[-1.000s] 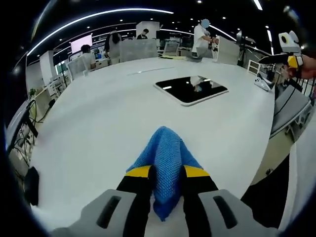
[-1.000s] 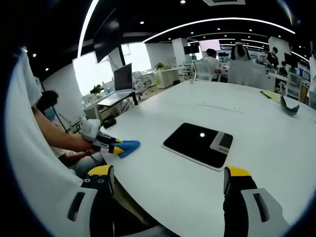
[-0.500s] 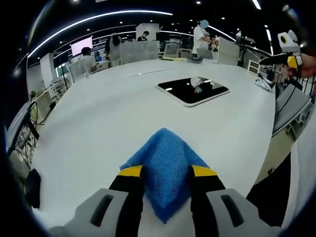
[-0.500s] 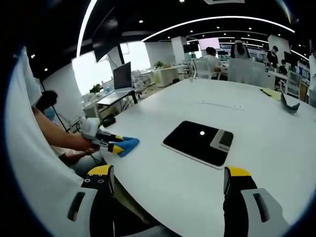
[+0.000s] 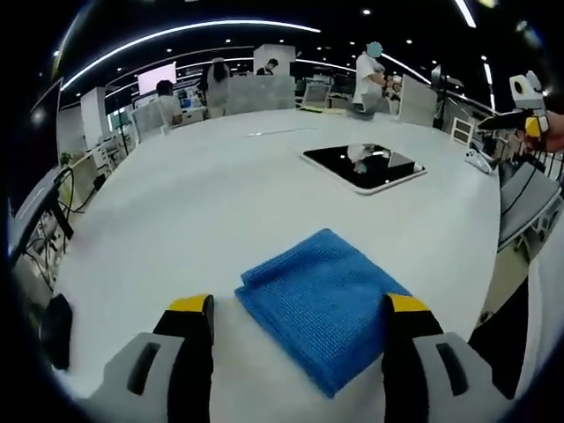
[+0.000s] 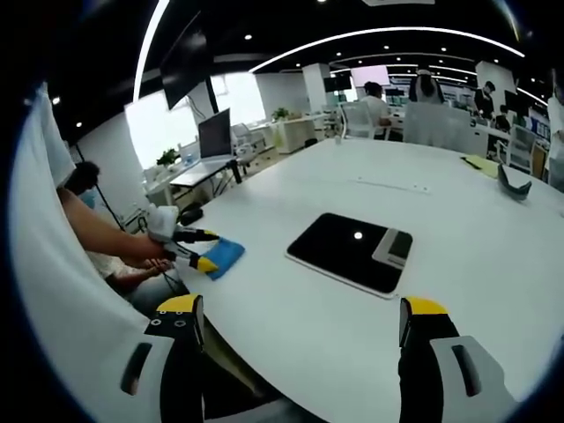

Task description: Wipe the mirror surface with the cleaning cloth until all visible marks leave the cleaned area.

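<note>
Left gripper view: left gripper jaws wide apart, holding nothing — blue cloth flat btwn them; right gripper also wide open, mirror ahead.

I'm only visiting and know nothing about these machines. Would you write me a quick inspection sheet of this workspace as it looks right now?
Surface: white table, broad and bare.
Job's things: blue cloth lying flat near the table edge; dark mirror further in, apart from it.
Clutter: nothing seen near them.
Grippers: left gripper open, jaws either side of the cloth; right gripper open, empty.
Cables: some hang off the table's side.
Surroundings: open office, desks, people.
</note>
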